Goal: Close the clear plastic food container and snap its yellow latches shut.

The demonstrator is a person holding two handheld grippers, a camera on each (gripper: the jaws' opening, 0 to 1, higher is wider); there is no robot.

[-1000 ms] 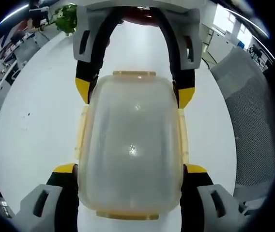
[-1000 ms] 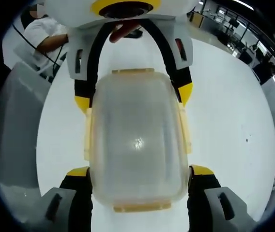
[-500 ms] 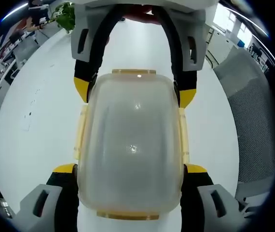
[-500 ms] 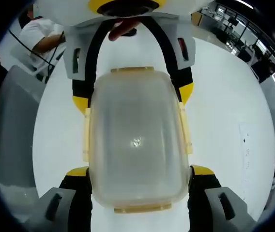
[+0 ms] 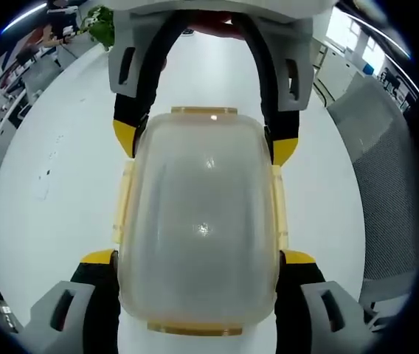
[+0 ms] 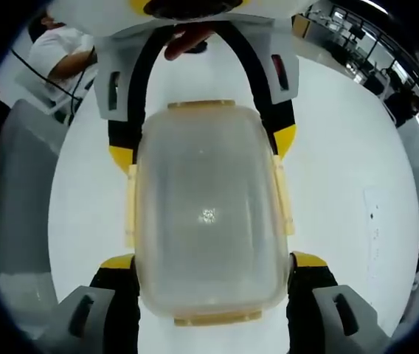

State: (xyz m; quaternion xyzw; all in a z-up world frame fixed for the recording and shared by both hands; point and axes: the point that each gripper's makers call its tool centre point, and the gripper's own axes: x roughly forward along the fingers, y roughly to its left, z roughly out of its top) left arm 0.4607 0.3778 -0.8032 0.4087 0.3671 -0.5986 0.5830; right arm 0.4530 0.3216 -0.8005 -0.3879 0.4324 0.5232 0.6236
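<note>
Nothing shifted | both grippers (image 5: 198,258) (image 6: 208,262) still clamp container (image 5: 198,221) sides

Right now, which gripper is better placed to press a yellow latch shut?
Neither clearly: left gripper and right gripper clamp opposite ends of the container symmetrically, side latches equally near.

Frosted plastic on a smooth white top

The food container (image 5: 198,221) between the jaws is cloudy, translucent plastic with a soft sheen; its yellow latches (image 5: 275,206) are semi-clear plastic. Beneath lies a smooth, matt white table (image 5: 54,184); a chair (image 5: 386,192) beside it looks grey mesh.
</note>
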